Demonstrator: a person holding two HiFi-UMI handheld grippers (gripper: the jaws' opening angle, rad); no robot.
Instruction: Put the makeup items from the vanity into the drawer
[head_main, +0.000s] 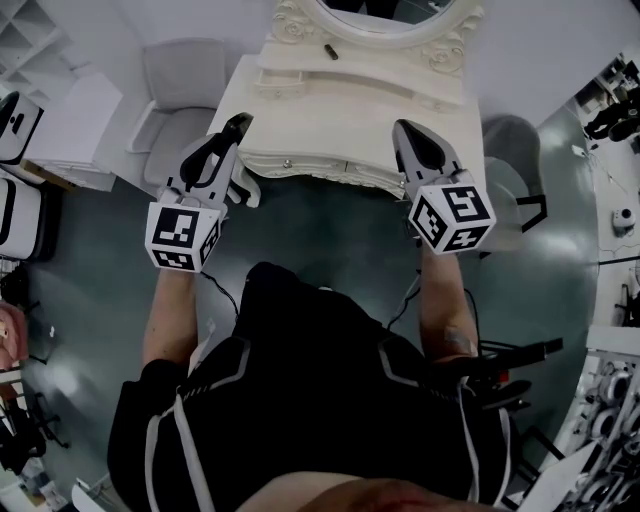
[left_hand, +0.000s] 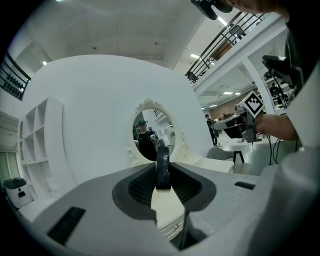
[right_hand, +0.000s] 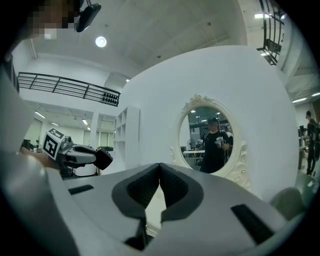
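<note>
The white vanity (head_main: 300, 110) with its oval mirror (head_main: 385, 12) stands in front of me. A small dark makeup item (head_main: 329, 50) lies on its upper shelf. My left gripper (head_main: 238, 126) hovers over the vanity's left front corner, shut on a slim black makeup item (left_hand: 162, 172) that stands edge-on between the pads. My right gripper (head_main: 404, 132) hangs at the right front corner. Its jaws (right_hand: 160, 167) meet at the tips with nothing between them. The vanity's drawer front (head_main: 315, 165) with small knobs shows below the top edge, and I cannot tell whether it is pulled out.
A grey chair (head_main: 182, 85) stands left of the vanity and a grey stool (head_main: 512, 140) to its right. White cubby shelves (head_main: 30, 40) fill the far left corner. Equipment and cables crowd the right side (head_main: 615, 220). The dark floor lies under me.
</note>
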